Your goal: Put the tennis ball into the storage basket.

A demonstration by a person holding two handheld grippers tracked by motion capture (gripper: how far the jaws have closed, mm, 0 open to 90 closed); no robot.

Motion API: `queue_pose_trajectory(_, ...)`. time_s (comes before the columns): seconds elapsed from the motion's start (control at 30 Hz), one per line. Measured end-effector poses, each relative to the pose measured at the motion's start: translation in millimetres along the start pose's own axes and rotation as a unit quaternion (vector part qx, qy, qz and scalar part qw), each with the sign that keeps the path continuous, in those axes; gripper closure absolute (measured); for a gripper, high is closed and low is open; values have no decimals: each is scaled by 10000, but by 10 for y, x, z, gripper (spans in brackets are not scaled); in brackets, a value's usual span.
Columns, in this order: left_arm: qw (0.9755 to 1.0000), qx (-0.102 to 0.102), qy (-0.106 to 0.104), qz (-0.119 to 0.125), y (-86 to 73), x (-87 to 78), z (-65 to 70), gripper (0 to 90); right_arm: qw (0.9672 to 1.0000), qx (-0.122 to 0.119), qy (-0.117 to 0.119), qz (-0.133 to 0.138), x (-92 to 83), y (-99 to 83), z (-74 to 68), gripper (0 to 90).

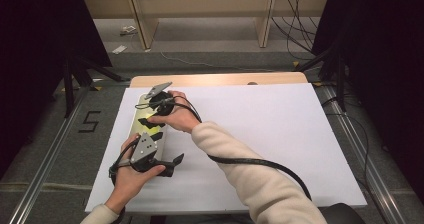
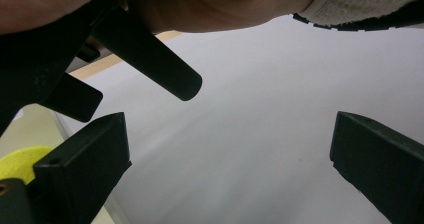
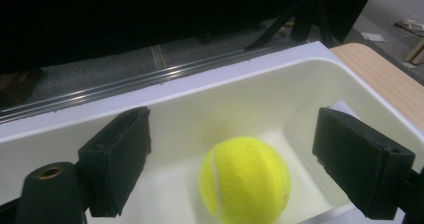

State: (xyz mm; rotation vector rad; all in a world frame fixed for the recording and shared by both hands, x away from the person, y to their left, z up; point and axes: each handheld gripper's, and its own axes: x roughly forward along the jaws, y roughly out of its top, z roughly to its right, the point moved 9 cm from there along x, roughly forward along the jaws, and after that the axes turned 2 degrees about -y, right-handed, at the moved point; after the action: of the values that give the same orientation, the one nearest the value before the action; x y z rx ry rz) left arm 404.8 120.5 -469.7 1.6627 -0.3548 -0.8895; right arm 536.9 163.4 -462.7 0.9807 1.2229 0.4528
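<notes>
From above, the person leans both forearms in over a white sheet [image 1: 260,134] that covers most of the wooden table [image 1: 220,79]. Near the sheet's left edge lies a long, pale tray [image 1: 141,103], running away from the person. The right hand [image 1: 172,115] reaches across to it and holds the right gripper [image 1: 151,122] over the tray's middle, its black jaws pointing down into the tray with a glimpse of yellow between them. The left hand [image 1: 131,176] grips the left gripper [image 1: 169,165] just at the tray's near end, low over the sheet, its jaws pointing toward the right and standing apart. A black cable [image 1: 260,164] trails from the right gripper past the cream sleeve [image 1: 250,179].

In the left gripper view, the left gripper [image 2: 227,151] has its two jaws spread wide with bare white sheet between them and nothing held. The right hand and its dark gripper parts loom at the top and left, and a sliver of the yellow tennis ball [image 2: 20,161] peeks in at the left edge.

In the right gripper view, the right gripper [image 3: 232,151] hangs over the white tray [image 3: 235,91], jaws spread wide. The tennis ball [image 3: 246,183] lies on the tray's floor, between and below the two jaws, touching neither. The tray's end wall stands just beyond it, near the table's wooden edge.
</notes>
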Motion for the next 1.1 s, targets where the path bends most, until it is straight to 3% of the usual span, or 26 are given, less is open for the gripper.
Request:
queue_pose_trajectory(0.43, 10000, -13, 11, 21, 6, -5, -4, 20, 9998, 72, -56, 168, -190, 10, 76, 163)
queue_pose_trajectory(1.1, 10000, -31, 34, 42, 10, -10, -15, 19, 9992, 196, -207, 278, -502, -118, 228, 165)
